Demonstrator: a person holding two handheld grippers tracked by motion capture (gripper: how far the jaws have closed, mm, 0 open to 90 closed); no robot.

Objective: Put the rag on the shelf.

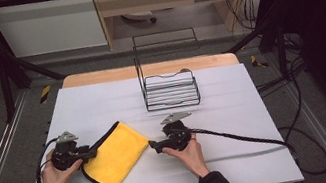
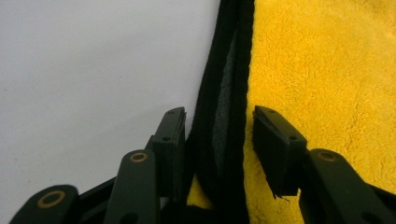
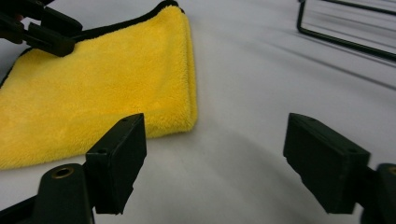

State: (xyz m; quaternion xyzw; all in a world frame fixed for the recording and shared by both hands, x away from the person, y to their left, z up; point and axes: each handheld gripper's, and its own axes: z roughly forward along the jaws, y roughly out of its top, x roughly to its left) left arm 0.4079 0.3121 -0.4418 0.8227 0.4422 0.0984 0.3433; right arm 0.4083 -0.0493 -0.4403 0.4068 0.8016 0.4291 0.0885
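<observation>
Step in hand, judged from the layout: secure the folded yellow cloth (image 1: 113, 154) at two opposite edges before lifting or folding.

Left gripper (image 1: 91, 151): jaws partly open, straddling the black-bound hem (image 2: 224, 116) of the cloth. Hem seated between the pads, one pad (image 2: 170, 140) on the bare table side, the other over the yellow pile. Small gaps visible on both sides of the hem, so no firm pinch yet; contact at the lower pad edge hard to judge from this angle. Close squarely on the binding, both layers included, with the hem deep between the pads rather than at the tips.

Right gripper (image 3: 215, 163): jaws wide apart, nothing between them. Rounded fold of the cloth ahead and to the left of its jaws, near but not touching; white table cover (image 1: 235, 109) directly beneath. Bring the jaws low and level toward the fold, one pad under and one over, avoiding a snag in the table cover.

Wire rack (image 1: 171, 90) well beyond both grippers; keep clear during any lift.

Keep the trailing cable (image 1: 240, 136) off the cloth.
</observation>
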